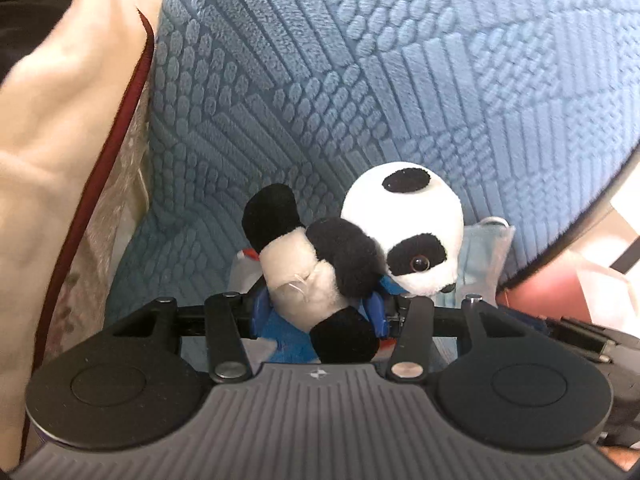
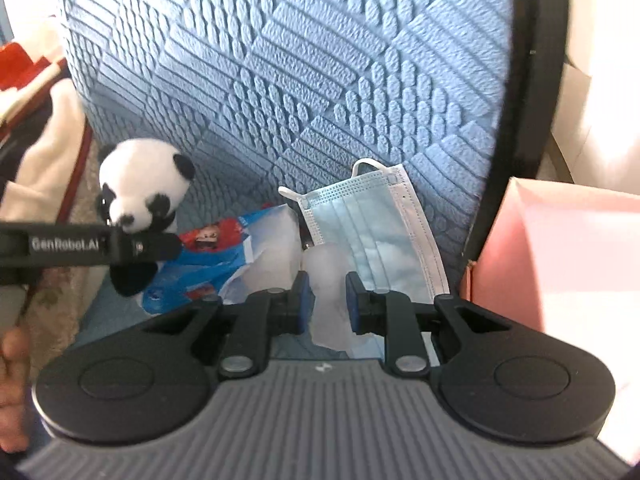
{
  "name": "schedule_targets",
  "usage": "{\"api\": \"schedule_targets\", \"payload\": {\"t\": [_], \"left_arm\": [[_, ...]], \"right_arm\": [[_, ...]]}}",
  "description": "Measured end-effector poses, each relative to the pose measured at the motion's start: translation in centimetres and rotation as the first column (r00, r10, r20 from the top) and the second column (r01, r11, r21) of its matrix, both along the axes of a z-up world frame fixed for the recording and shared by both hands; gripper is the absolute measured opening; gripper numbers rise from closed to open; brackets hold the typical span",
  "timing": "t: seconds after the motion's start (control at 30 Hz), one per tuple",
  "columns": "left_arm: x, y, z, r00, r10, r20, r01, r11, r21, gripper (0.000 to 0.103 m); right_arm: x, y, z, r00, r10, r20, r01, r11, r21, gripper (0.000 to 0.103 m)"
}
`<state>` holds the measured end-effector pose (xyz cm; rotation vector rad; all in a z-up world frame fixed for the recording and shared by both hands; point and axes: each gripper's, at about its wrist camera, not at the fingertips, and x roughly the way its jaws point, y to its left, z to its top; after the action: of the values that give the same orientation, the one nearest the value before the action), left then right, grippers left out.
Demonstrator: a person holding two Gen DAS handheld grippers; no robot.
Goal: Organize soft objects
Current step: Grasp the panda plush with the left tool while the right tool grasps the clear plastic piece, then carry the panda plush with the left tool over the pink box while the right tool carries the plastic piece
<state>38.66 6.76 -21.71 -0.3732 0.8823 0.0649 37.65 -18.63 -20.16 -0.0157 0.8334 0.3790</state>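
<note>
Blue-padded jaws of the left gripper (image 1: 318, 312) were clamped on the body of a small black-and-white plush panda (image 1: 352, 252), whose head tipped right and downward above a textured blue cushion (image 1: 360, 80). A cream cloth with dark red trim (image 1: 60, 120) filled the left edge, and the pale blue pleated face mask (image 1: 486, 256) was mostly hidden behind the panda's head.

From the right wrist, the right gripper (image 2: 327, 300) pinched a crumpled translucent white plastic wrapper (image 2: 330, 280), possibly a bag; blur obscured it. Its lower end was cut off behind the gripper body. Beside it lay the mask and a red-and-blue printed packet (image 2: 212, 248), partly covered by the left gripper's arm. A pink box (image 2: 560, 256) stood at right.
</note>
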Motion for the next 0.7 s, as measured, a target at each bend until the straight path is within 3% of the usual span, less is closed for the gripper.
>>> {"api": "schedule_targets", "payload": {"t": [0.43, 0.7], "left_arm": [[-5.1, -3.0, 1.8, 1.000, -0.012, -0.002, 0.012, 1.000, 0.023, 0.054], [-7.7, -4.3, 1.0, 0.999, -0.027, -0.017, 0.028, 0.999, 0.026, 0.054]], "right_arm": [[-5.5, -0.6, 0.2, 0.999, -0.041, -0.014, 0.041, 0.998, 0.041, 0.023], [-7.1, -1.2, 0.1, 0.998, -0.066, -0.005, 0.067, 0.996, 0.054, 0.023]]}}
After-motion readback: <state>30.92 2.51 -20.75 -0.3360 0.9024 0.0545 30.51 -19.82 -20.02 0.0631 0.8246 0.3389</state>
